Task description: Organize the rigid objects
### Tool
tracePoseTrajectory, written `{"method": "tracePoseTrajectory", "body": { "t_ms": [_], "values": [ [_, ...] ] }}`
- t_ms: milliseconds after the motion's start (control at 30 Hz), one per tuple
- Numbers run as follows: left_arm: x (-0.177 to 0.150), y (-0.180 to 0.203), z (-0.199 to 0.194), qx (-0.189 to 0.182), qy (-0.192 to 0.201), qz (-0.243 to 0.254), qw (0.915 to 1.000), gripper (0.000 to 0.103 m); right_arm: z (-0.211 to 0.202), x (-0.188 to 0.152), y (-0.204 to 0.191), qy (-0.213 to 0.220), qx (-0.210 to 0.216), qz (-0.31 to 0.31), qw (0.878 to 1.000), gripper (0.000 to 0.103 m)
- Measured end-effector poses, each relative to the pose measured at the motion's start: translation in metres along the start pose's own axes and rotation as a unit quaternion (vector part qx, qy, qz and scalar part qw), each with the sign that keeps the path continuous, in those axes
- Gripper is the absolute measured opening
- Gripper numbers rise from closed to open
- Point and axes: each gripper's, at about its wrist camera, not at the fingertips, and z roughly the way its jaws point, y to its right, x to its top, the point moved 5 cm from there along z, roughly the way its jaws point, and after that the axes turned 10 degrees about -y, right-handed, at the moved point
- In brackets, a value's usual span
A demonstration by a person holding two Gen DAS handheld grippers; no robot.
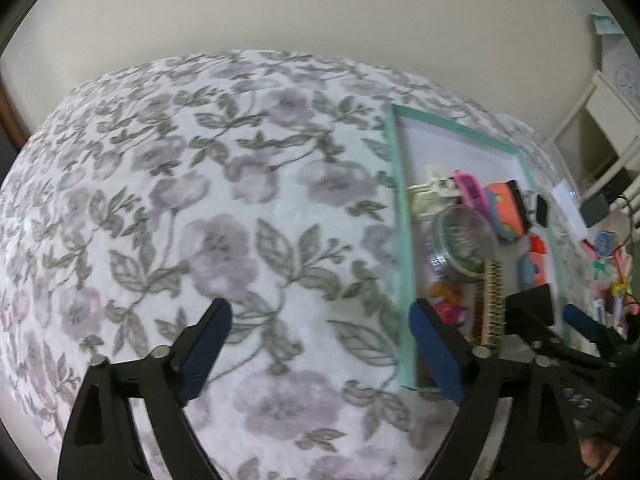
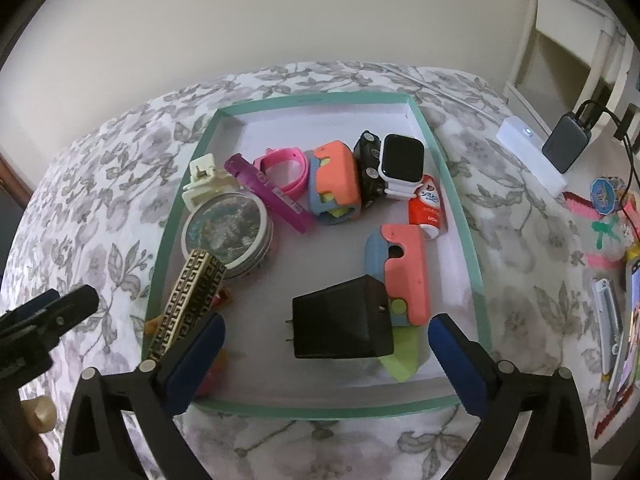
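Note:
A green-rimmed tray (image 2: 456, 184) lies on the floral cloth (image 1: 200, 200). In it are a black charger (image 2: 340, 324), two coral-and-blue toys (image 2: 400, 276) (image 2: 334, 184), a white smartwatch (image 2: 402, 160), a black watch (image 2: 370, 168), pink (image 2: 286, 168) and purple (image 2: 272, 196) bands, a round tin (image 2: 228, 232), a gold patterned bar (image 2: 188, 300), a cream clip (image 2: 204, 184) and a red tube (image 2: 426, 204). My right gripper (image 2: 326, 332) hangs open above the charger, touching nothing. My left gripper (image 1: 320, 312) is open and empty over bare cloth, left of the tray (image 1: 400, 240).
Right of the tray lie a white power strip (image 2: 532, 152) with a dark adapter (image 2: 566, 144) and cables, a tape roll (image 2: 608, 194) and several colourful small items (image 2: 612, 312). A white shelf unit (image 2: 560, 40) stands at the back right. A plain wall lies behind.

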Motion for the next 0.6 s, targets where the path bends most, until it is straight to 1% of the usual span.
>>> {"method": "tracePoseTrajectory", "body": {
  "t_ms": [67, 167, 367, 467, 600],
  "values": [
    [-0.002, -0.004, 0.0, 0.004, 0.001, -0.003, 1.0, 0.103, -0.002, -0.001, -0.002, 0.003, 0.003, 0.0, 1.0, 0.103],
    [-0.004, -0.005, -0.005, -0.005, 0.005, 0.001, 1.0, 0.103, -0.007, -0.002, -0.007, 0.008, -0.001, -0.005, 1.0, 0.103],
    [-0.011, -0.007, -0.029, 0.007, 0.023, 0.011, 0.9996, 0.103, -0.022, -0.011, -0.016, 0.013, -0.008, -0.013, 1.0, 0.103],
    [-0.017, -0.009, -0.046, -0.009, 0.034, 0.006, 0.9994, 0.103, -0.03, -0.016, -0.016, 0.012, -0.008, -0.005, 1.0, 0.103],
    [-0.023, -0.012, -0.065, -0.012, 0.054, 0.006, 0.9984, 0.103, -0.042, -0.025, -0.014, 0.015, -0.001, 0.008, 1.0, 0.103]
  ]
}}
